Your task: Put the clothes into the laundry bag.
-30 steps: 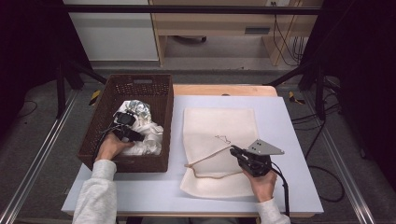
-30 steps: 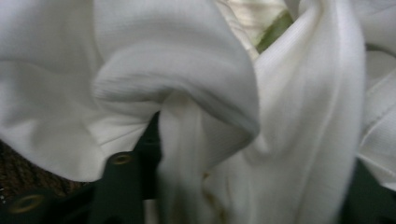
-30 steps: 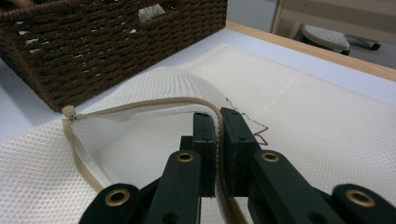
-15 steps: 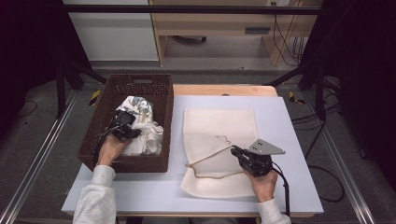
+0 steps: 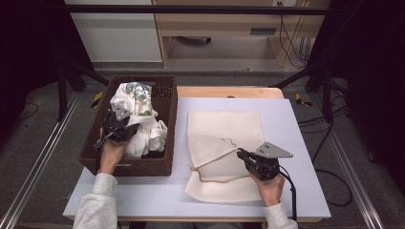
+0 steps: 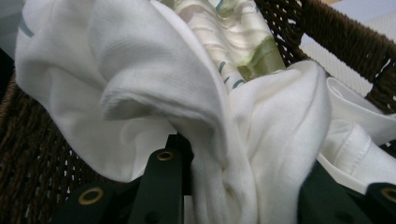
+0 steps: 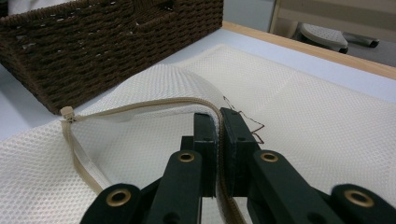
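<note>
- You are at a pale table (image 5: 305, 143) whose far edge is a wooden strip; beyond it lie grey floor and a low shelf unit
- Nearest you, toward the near right corner, your right gripper (image 5: 240, 153) is clamped tight on the zipper edge of the mesh laundry bag (image 5: 224, 129), lifting that lip so the mouth gapes toward the basket; in the right gripper view the jaws meet on the beige zipper tape (image 7: 140, 106), just as a second ago
- The bag lies flat with its long axis running from the near edge to the far edge of the table, opening at the near end, facing left
- At the left edge sits the brown wicker basket (image 5: 169, 138), long axis also near to far, holding the crumpled white garment (image 5: 143, 133) and a patterned cloth (image 5: 138, 93) at its far end
- Your left gripper (image 5: 125, 128) has just been closing on the garment: in the left gripper view a thick fold of white fabric (image 6: 243, 154) is bunched between the jaws, and the high view shows the bundle now raised above the basket rim where earlier it lay low
- That reads as the pick secured and the lift begun; the carry across to the held-open bag looks like the next step, with trailing cloth liable to snag the basket wall
</note>
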`<state>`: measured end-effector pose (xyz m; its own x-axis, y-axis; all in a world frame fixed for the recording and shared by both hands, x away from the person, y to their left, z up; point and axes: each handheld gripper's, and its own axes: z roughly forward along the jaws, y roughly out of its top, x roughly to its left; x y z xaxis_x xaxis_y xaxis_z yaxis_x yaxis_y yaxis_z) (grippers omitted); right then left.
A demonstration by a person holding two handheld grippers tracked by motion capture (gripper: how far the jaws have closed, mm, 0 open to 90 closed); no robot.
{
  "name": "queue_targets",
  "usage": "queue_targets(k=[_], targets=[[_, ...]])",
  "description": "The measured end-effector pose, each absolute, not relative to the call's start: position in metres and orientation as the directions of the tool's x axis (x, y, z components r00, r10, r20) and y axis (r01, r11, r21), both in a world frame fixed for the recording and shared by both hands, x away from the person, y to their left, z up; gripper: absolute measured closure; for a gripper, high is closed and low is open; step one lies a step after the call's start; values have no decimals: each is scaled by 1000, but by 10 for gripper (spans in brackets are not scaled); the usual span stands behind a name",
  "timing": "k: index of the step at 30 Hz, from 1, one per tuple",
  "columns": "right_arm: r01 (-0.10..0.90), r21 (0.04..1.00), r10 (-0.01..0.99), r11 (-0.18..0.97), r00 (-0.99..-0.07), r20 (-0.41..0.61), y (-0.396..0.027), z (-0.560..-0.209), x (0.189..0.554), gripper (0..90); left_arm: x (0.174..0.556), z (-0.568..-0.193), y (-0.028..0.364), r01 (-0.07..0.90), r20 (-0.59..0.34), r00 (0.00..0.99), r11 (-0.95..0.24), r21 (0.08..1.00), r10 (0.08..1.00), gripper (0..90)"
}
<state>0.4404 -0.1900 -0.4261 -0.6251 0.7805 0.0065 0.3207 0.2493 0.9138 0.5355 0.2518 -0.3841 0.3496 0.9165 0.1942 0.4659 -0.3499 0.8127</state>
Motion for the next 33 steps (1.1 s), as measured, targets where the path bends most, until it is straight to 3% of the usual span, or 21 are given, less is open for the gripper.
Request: queue_targets(k=[17,33], targets=[[319,916,784,243,-621,8,-191,-425,440,861,509,-337,272,268,123,233,-186,945,965,699],[320,916,785,241,-620,10,-190,-424,440,861,472,-269,267,57,86,273,-105,993,958,699]])
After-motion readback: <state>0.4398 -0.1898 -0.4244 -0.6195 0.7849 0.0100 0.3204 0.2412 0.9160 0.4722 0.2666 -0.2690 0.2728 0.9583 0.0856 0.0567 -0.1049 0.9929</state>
